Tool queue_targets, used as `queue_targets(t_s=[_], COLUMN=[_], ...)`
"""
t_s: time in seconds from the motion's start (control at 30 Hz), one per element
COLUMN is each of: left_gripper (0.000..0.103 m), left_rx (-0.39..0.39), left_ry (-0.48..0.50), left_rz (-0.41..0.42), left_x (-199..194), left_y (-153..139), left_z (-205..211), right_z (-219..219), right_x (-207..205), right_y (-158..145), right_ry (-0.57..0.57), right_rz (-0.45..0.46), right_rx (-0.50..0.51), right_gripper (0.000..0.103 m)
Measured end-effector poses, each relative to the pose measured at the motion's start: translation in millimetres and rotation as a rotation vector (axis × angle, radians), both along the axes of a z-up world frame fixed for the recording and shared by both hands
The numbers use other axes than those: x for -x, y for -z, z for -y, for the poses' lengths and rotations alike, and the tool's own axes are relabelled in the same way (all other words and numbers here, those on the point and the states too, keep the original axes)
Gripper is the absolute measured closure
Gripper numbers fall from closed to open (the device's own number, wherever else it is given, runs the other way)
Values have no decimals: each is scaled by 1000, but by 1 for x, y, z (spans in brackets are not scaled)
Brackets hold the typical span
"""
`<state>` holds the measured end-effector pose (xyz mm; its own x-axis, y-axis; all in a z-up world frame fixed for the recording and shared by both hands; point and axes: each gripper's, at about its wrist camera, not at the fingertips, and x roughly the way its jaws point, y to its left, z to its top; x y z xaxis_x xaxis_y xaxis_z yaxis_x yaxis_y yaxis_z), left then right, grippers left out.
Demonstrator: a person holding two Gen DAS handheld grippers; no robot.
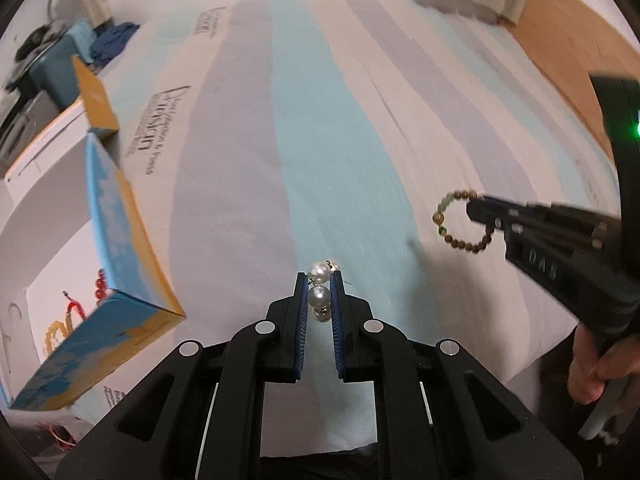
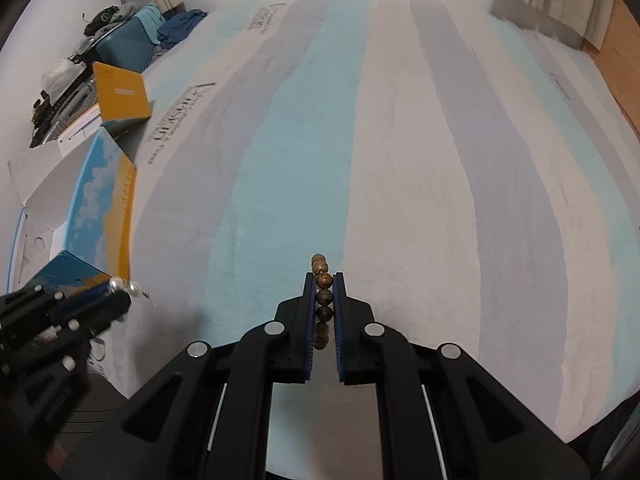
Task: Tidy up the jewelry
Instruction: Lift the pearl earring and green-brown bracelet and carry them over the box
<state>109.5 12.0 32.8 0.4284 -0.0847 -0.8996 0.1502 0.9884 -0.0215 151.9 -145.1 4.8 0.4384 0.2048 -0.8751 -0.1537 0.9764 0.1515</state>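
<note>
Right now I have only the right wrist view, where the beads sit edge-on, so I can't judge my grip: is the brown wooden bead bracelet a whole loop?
Observer: Yes; the left wrist view shows the brown wooden bead bracelet as a full loop pinched at the right gripper tips.
Operator: All brown?
Observer: No, a few pale green beads sit roughly opposite the grip.
Operator: Anything inside the blue-and-yellow cardboard box?
Observer: Red beads and a yellow beaded strand.

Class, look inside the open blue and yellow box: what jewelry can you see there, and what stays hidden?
Inside the box lie red beads, a red piece and a yellow beaded piece. Its near wall hides the rest of the floor.
</note>
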Motion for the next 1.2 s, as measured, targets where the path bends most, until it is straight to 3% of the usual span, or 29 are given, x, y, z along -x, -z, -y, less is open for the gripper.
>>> queue_targets(t_s=[0.5,1.2], left_gripper=[93,93], left_rx=[-25,-40], left_ry=[-164,-398], left_rz=[69,97], left_x=[4,46], left_y=[-48,-79], left_z=[-84,-247], right_z=[-68,-238], right_x=[1,12], right_y=[-50,-94], right_ry=[-76,-290], right_rz=[74,138], right_rx=[-25,-46], right_gripper=[96,96])
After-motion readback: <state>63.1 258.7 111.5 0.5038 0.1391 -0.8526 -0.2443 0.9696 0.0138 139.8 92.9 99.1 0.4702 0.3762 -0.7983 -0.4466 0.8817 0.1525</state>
